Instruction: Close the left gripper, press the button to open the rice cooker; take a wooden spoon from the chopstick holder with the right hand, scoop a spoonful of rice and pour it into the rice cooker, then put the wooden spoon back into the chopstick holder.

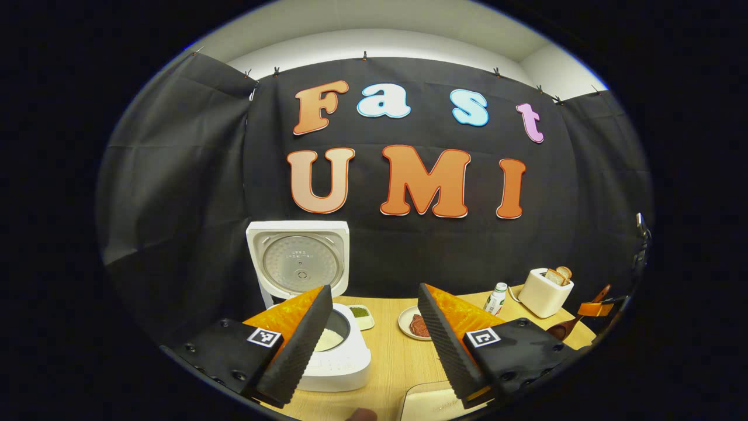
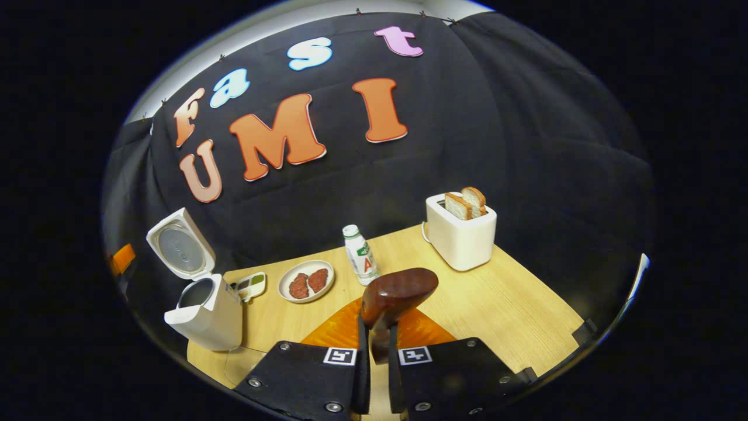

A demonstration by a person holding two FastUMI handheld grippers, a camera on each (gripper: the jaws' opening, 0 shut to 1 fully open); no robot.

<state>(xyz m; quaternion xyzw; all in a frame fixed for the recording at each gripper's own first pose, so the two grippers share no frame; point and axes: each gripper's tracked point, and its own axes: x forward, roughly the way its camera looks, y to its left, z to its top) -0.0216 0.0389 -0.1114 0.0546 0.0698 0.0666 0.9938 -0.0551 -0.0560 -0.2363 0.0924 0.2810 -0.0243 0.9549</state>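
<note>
In the left gripper view, my left gripper point(image 1: 374, 336) hangs over the near edge of the wooden table point(image 1: 394, 351) with its fingers spread wide and nothing between them. Behind its left finger, at lower left of the frame, the white rice cooker point(image 1: 336, 351) stands with its lid point(image 1: 299, 260) swung upright and white rice point(image 1: 328, 338) visible in the inner pot. A small dish of green condiment point(image 1: 361, 314) sits just beside the cooker, and a plate of red meat point(image 1: 414, 323) lies near centre. A small bottle point(image 1: 497, 298) and a white toaster point(image 1: 546, 292) holding bread slices stand at right. At the far right edge my right gripper point(image 1: 596, 310) shows with the wooden spoon point(image 1: 564, 328), bowl hanging low.

In the right gripper view, my right gripper point(image 2: 378, 342) has its fingers drawn nearly together, pinching the wooden spoon point(image 2: 397, 295) by the handle; the dark glossy bowl rises just above the fingertips at lower centre of the frame. I cannot tell whether the bowl carries any rice. The rice cooker point(image 2: 204, 310) stands open at lower left, well apart from the spoon, with the meat plate point(image 2: 305, 280) and bottle point(image 2: 360, 254) between them and the toaster point(image 2: 461, 231) at upper right. I cannot make out the chopstick holder.
</note>
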